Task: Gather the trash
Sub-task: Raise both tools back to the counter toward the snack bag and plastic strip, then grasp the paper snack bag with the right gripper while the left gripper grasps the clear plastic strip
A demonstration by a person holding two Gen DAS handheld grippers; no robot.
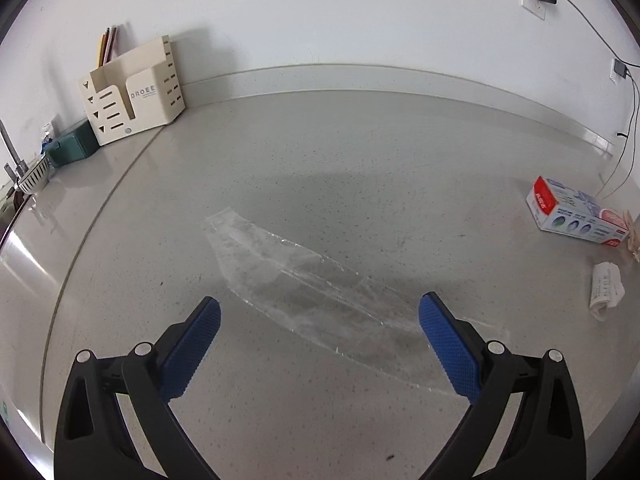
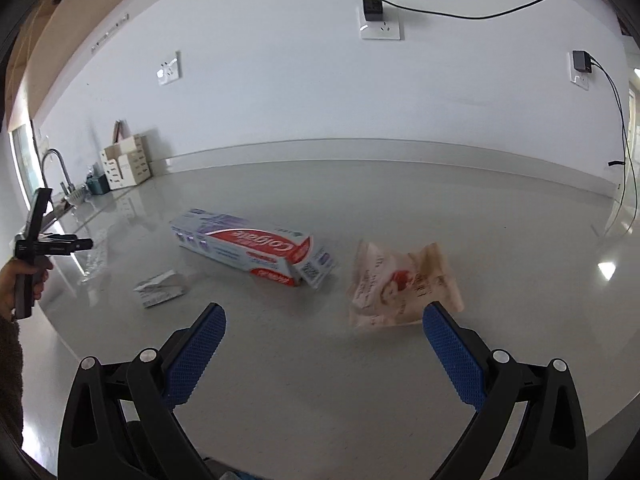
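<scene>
A clear plastic wrapper (image 1: 304,280) lies flat on the grey counter (image 1: 360,160), right ahead of my open, empty left gripper (image 1: 319,312). A Colgate toothpaste box (image 1: 576,214) and a crumpled white receipt (image 1: 606,294) lie far right. In the right wrist view the toothpaste box (image 2: 256,250) lies centre, a crumpled beige snack wrapper (image 2: 400,286) to its right, the receipt (image 2: 158,290) to its left. My right gripper (image 2: 324,318) is open and empty, just short of the snack wrapper. The left gripper (image 2: 60,245) shows at far left in a hand.
A cream desk organiser (image 1: 134,98) with pencils and a green box (image 1: 74,146) stand at the back left by a sink and faucet (image 2: 56,168). Wall sockets with chargers (image 2: 376,14) and hanging cables (image 1: 628,136) are at the right. The counter's front edge curves near me.
</scene>
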